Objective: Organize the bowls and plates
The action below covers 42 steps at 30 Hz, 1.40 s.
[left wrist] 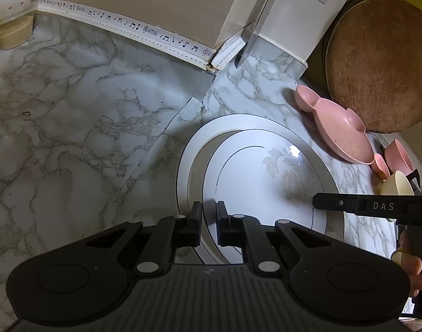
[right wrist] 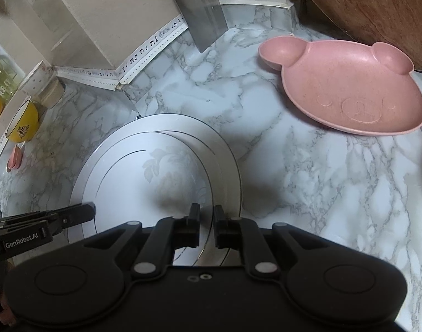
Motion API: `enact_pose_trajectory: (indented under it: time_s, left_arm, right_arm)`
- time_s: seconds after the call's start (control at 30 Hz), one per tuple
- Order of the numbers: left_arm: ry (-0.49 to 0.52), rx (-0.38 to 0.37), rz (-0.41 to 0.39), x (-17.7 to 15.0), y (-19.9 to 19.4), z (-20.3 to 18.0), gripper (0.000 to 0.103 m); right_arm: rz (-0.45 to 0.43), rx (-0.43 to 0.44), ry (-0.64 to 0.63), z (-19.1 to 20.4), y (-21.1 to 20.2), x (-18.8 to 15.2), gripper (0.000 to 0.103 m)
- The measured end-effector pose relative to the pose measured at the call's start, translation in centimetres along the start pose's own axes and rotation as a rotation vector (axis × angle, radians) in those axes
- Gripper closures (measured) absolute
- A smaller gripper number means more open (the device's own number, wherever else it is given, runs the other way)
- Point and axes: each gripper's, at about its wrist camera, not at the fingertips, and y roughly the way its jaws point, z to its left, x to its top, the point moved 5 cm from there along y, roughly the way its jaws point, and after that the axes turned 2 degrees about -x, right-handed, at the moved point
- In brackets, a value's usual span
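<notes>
So the main thing here is a white plate with a faint grey flower print, sitting on top of a bigger white plate on the marble countertop. The top one isn't centred; in the left wrist view it's slid toward 4 o'clock, so a crescent of the lower plate shows at 10 o'clock. Both have thin dark ring lines and look glossy, with a light glare on the top one.

Both grippers are on the small plate's rim from opposite sides. The left gripper has its jaws drawn narrow with the rim running between them, and the right gripper looks the same on the other edge. Can't tell for sure whether the pads are actually pinching yet or just straddling the edge. Two-sided hold makes sense, since a slick flat plate would tip from one side.

Out at 2 o'clock there's a pink bear-face plate, well apart from the stack, likely next to be sorted. Behind it a round wooden board leans on the wall. Pink and cream cups sit at 3 o'clock, and a yellow mug is far off at 9 o'clock in the right wrist view.
</notes>
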Motion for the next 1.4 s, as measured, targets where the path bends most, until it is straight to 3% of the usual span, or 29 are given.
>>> enact_pose_trajectory:
  time_s: [0.37, 0.63, 1.4]
  left_arm:
    - [0.002, -0.003, -0.020, 0.7, -0.3, 0.5, 0.093]
    - [0.054, 0.003, -0.059, 1.2, -1.2, -0.7, 0.093]
    - [0.235, -0.080, -0.157, -0.4, -4.5, -11.3, 0.093]
  right_arm:
    - [-0.011, -0.027, -0.023, 0.3, 0.1, 0.2, 0.097]
    - [-0.058, -0.034, -0.049, 1.0, -1.9, -0.3, 0.084]
    - [-0.274, -0.050, -0.104, -0.7, -11.4, -2.5, 0.067]
